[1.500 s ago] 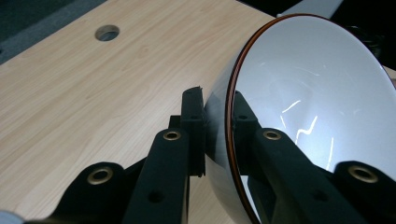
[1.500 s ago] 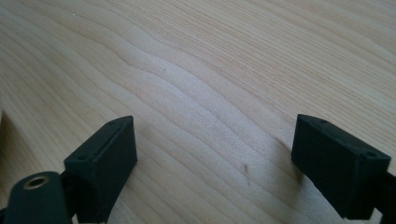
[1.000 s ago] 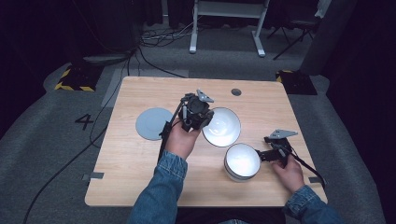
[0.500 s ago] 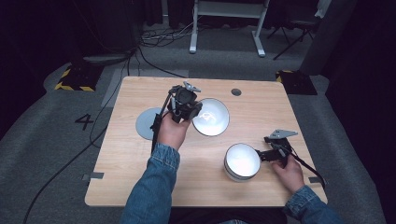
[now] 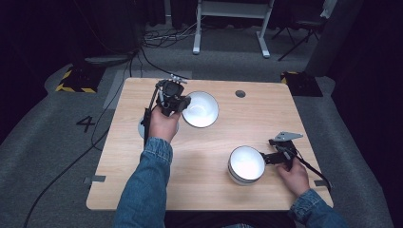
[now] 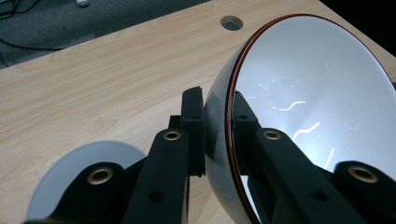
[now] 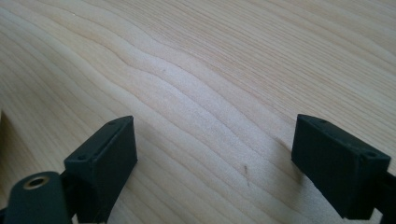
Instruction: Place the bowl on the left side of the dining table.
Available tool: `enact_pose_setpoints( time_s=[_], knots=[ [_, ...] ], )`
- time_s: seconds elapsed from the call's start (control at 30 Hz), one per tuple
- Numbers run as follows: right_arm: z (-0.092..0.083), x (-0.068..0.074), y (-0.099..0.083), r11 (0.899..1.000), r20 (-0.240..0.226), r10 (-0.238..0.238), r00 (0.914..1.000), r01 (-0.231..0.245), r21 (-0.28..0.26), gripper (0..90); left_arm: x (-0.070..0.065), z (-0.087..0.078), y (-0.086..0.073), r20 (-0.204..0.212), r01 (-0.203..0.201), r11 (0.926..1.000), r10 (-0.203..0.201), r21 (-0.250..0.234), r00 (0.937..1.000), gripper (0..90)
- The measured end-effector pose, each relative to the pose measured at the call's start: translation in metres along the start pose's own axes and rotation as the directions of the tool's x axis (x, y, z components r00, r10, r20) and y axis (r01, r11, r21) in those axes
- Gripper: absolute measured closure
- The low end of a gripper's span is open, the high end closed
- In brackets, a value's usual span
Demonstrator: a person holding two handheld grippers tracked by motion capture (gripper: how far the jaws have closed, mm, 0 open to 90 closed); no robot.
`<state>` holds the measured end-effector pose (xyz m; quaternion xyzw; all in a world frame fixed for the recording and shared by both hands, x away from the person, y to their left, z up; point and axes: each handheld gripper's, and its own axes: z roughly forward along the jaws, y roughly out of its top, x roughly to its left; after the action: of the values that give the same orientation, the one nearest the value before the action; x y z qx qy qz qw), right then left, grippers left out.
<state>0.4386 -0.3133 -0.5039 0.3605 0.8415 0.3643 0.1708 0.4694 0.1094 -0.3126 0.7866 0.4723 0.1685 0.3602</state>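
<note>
On the desk (image 5: pixel 209 142), the plate (image 5: pixel 141 127) lies left of the held bowl (image 5: pixel 201 110); the stacked bowls (image 5: pixel 246 164) sit nearer the person, to that bowl's right.

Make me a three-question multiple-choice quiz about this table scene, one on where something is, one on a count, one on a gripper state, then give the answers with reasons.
1. Where does the grey plate lie?
A. On the table, beside the left gripper
B. Inside the bowl stack
C. On the floor

2. How many white bowls are in the left gripper?
A. None
B. One
C. Three

3. How do the jaws of the right gripper stand?
A. Clamped on a bowl rim
B. Clamped on the plate
C. Open, nothing between them

Answers:
1. A: the left gripper view shows the plate flat on the wooden table, low beside the jaws.
2. B: the jaws pinch the rim of a single held bowl, tilted on edge; the bowl stack sits apart near the right gripper.
3. C: the right gripper view shows bare wood between the two spread jaws.
</note>
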Motion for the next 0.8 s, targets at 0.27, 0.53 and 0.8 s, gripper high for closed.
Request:
enact_pose_setpoints(
  time_s=[0.27,0.53,0.8],
  knots=[
    [0.000,0.000,0.000,1.000,0.000,0.000,1.0000,0.000,0.000,14.2,0.026,0.007,0.003,-0.051,0.069,0.9973,-0.068,0.024,0.9964,80.8],
    [0.000,0.000,0.000,1.000,0.000,0.000,1.0000,0.000,0.000,14.2,0.047,0.012,0.003,-0.100,0.118,0.9912,-0.112,0.060,0.9887,80.8],
    [0.000,0.000,0.000,1.000,0.000,0.000,1.0000,0.000,0.000,14.2,0.068,0.019,0.003,-0.147,0.169,0.9805,-0.153,0.101,0.9772,80.8]
  ],
)
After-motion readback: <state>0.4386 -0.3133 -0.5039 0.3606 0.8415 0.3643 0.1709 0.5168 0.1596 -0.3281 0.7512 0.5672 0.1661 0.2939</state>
